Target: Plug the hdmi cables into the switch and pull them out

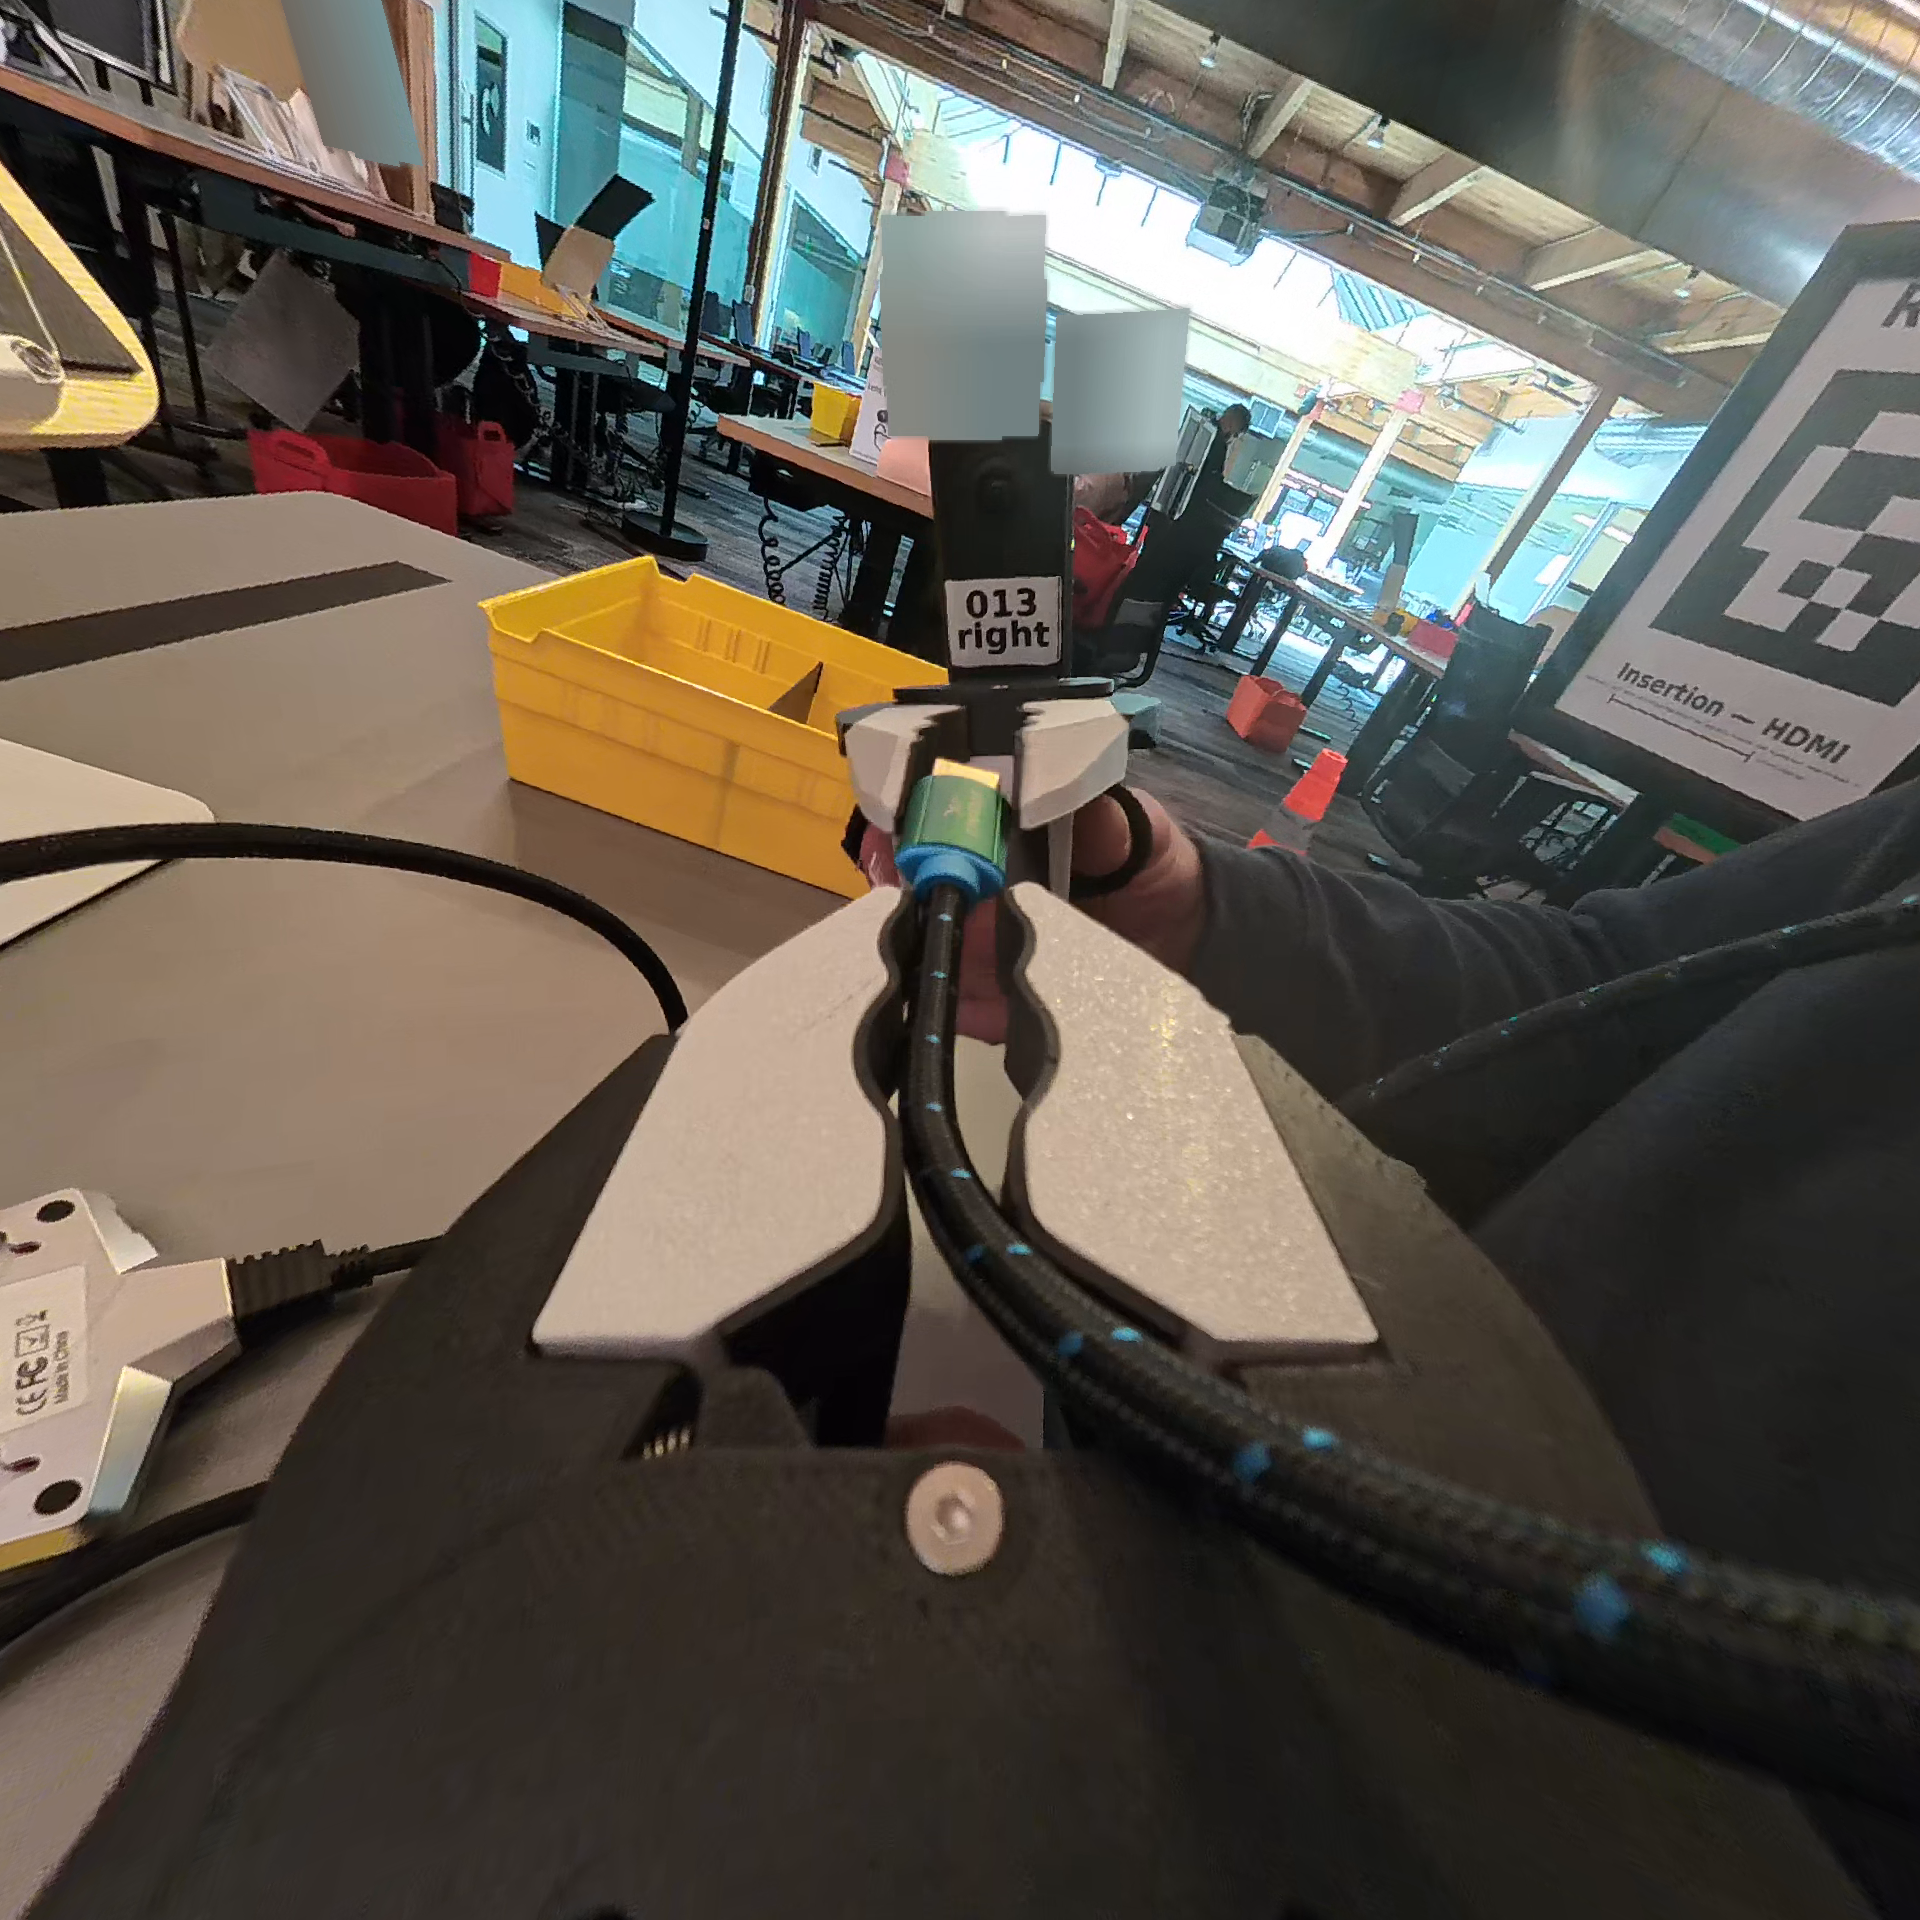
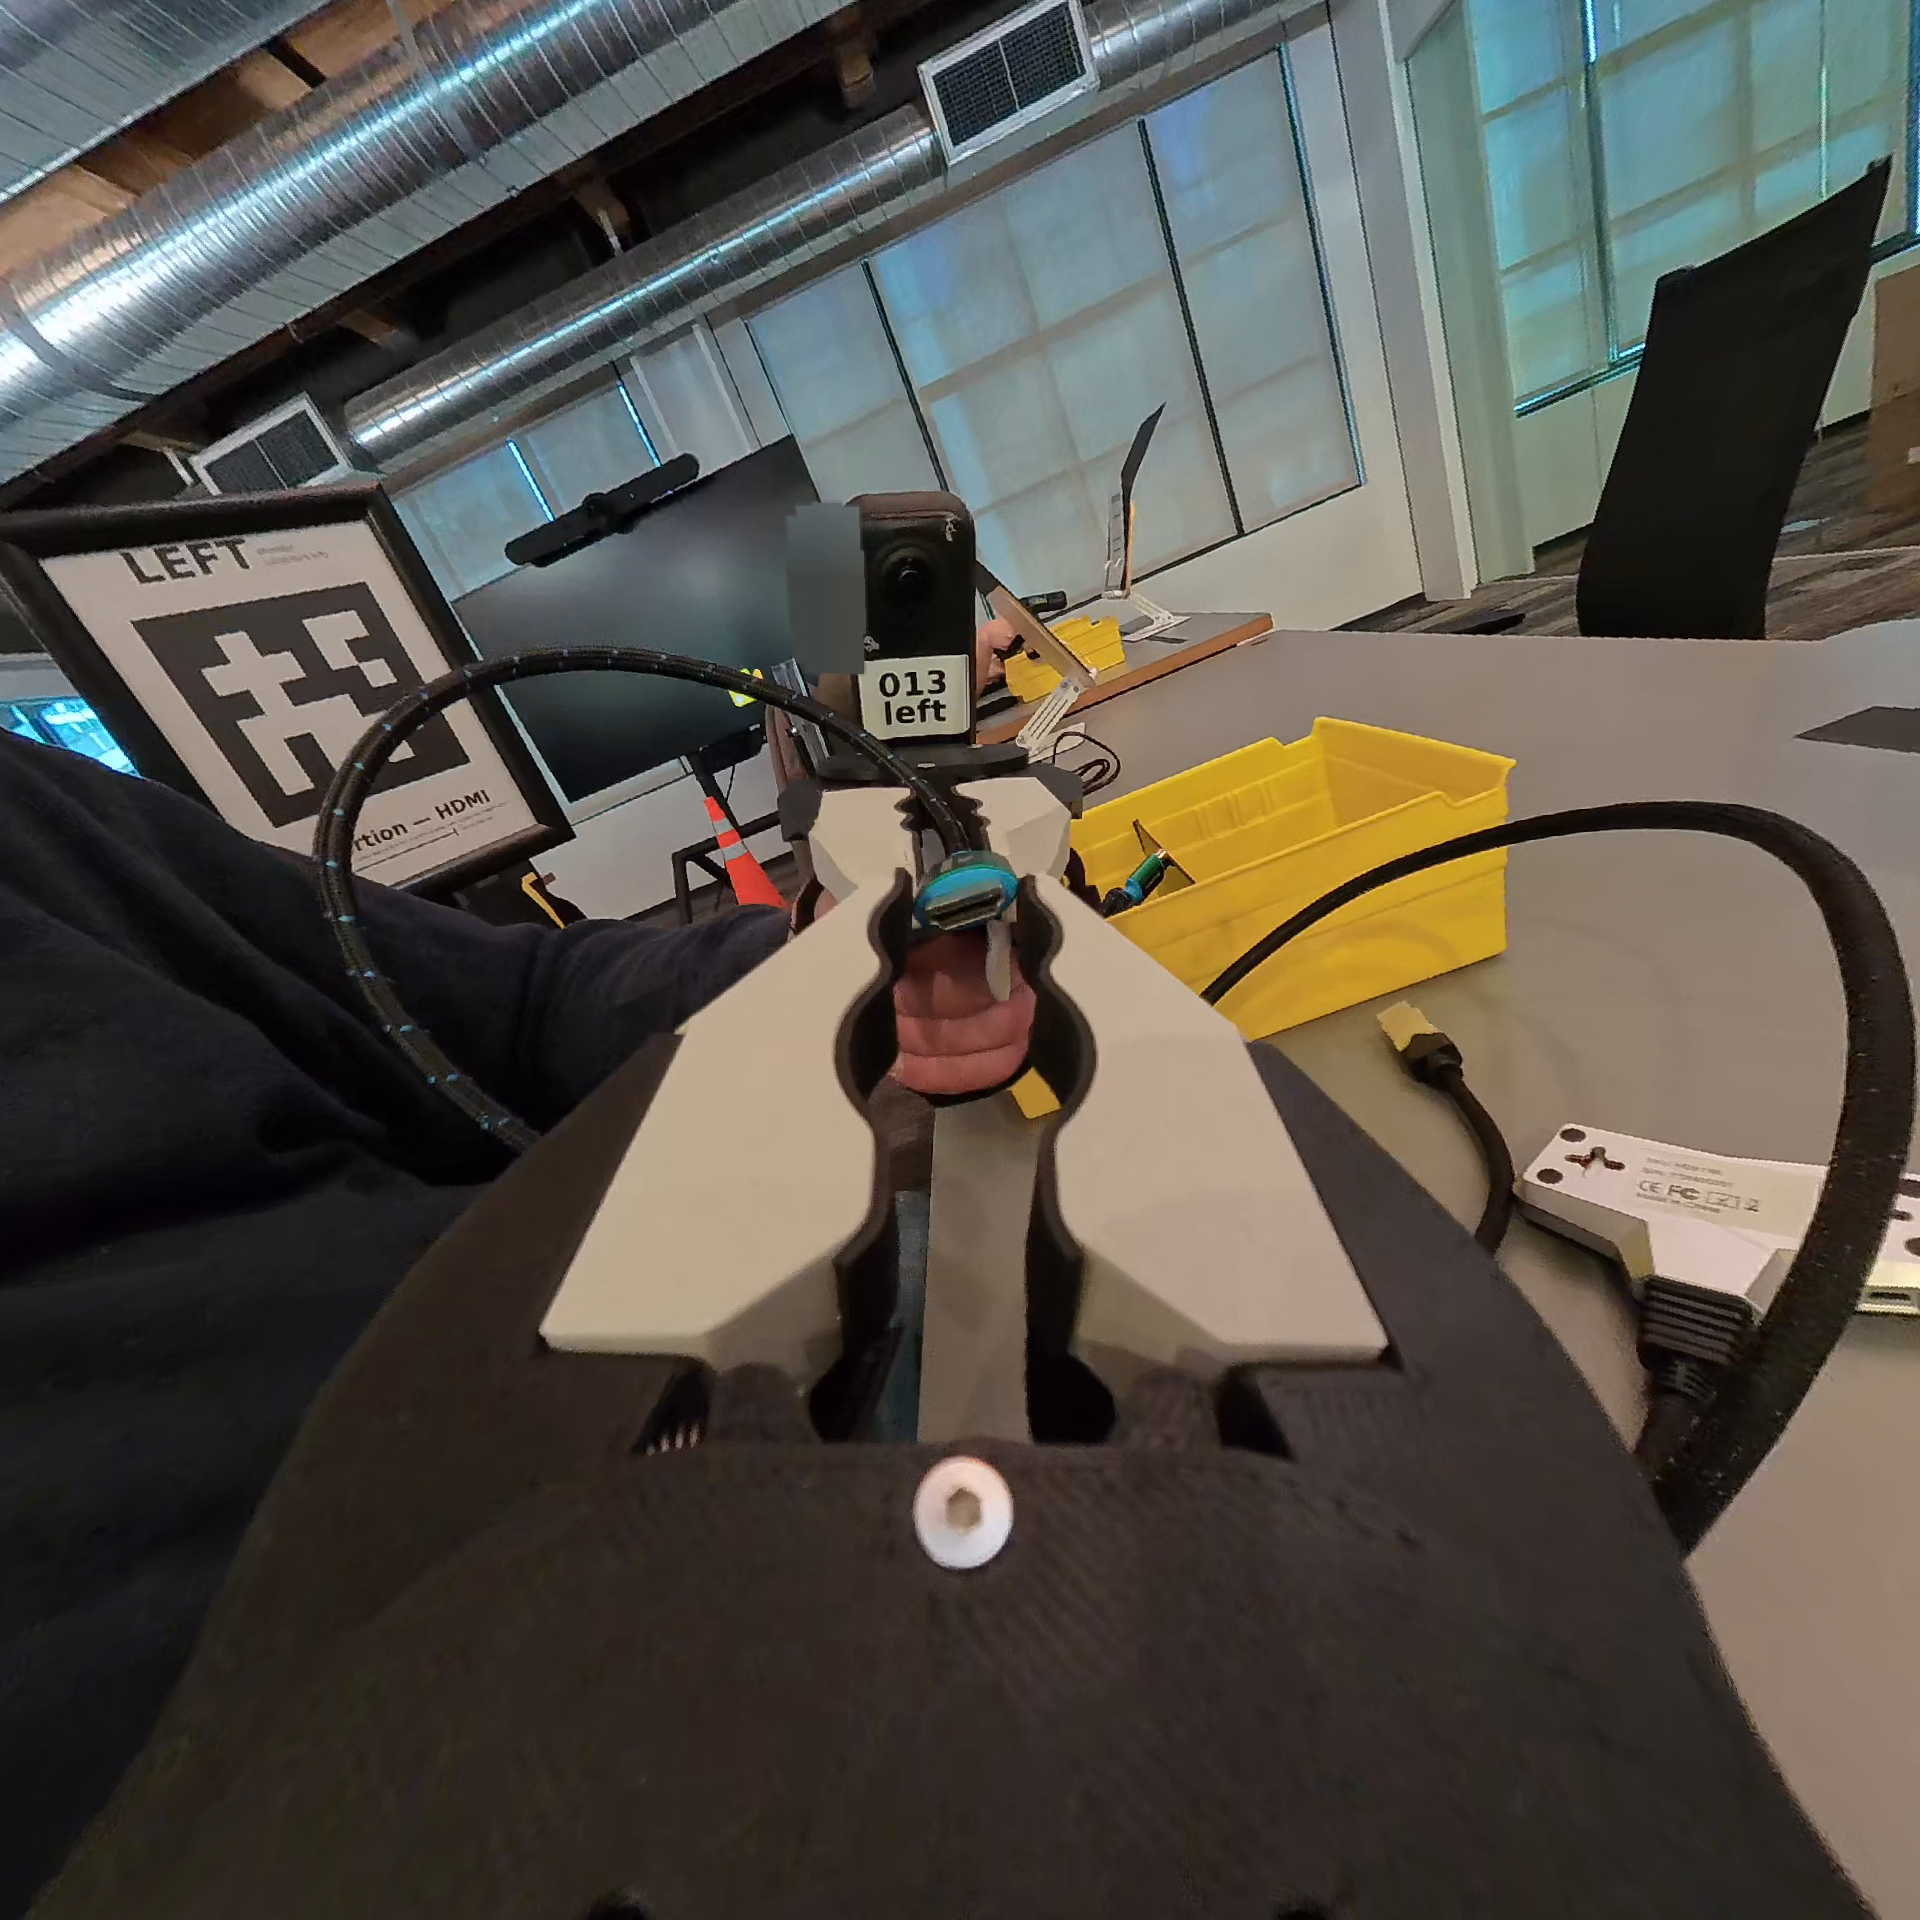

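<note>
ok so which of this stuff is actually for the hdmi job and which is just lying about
Job: braided HDMI cable, its green plug, silver switch, loose yellow-tipped plug.
Lying about: yellow bin, framed marker sign, orange cone.

switch (image 1: 94, 1382) cut by left edge, braided cable (image 1: 1351, 1455) leaving lower right

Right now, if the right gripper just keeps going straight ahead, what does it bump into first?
The HDMI plug held by the left gripper, almost between the right gripper's tips. How close it is, is hard to judge.
</note>
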`<action>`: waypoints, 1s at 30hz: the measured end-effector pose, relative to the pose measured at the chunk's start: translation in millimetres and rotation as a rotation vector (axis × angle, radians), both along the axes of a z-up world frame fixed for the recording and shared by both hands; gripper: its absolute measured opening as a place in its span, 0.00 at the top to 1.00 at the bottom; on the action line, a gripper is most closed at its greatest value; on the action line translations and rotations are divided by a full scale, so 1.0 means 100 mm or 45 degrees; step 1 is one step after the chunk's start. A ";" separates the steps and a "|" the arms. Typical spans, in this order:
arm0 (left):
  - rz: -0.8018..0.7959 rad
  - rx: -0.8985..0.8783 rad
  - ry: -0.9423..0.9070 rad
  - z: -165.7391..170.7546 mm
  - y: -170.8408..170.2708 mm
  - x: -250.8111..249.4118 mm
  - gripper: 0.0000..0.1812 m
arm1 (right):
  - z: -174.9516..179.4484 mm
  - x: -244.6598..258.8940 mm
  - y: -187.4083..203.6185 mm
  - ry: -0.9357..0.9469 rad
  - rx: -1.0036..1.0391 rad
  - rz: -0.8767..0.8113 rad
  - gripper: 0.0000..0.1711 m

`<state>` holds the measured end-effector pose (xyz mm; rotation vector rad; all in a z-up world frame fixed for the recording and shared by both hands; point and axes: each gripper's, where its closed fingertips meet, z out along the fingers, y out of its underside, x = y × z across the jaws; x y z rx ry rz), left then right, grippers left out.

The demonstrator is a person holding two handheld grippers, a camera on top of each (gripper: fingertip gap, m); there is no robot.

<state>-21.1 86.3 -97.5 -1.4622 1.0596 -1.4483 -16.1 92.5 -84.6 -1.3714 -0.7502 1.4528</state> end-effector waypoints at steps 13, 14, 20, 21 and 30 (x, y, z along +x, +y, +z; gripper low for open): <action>0.013 0.044 -0.008 0.02 -0.01 0.01 0.90 | -0.02 -0.01 -0.02 0.000 -0.018 0.023 0.94; 0.010 0.049 0.001 0.01 -0.02 0.02 0.90 | -0.01 -0.02 -0.03 0.010 -0.022 0.035 0.95; 0.027 0.081 0.060 -0.07 -0.03 0.06 0.94 | -0.07 -0.08 -0.02 -0.032 -0.036 0.027 0.96; 0.037 0.086 0.069 -0.08 -0.01 0.06 0.94 | -0.07 -0.08 -0.01 -0.032 -0.037 0.018 0.96; 0.016 -0.058 -0.027 0.01 0.03 0.02 0.94 | -0.17 -0.10 -0.02 -0.167 0.047 -0.003 0.90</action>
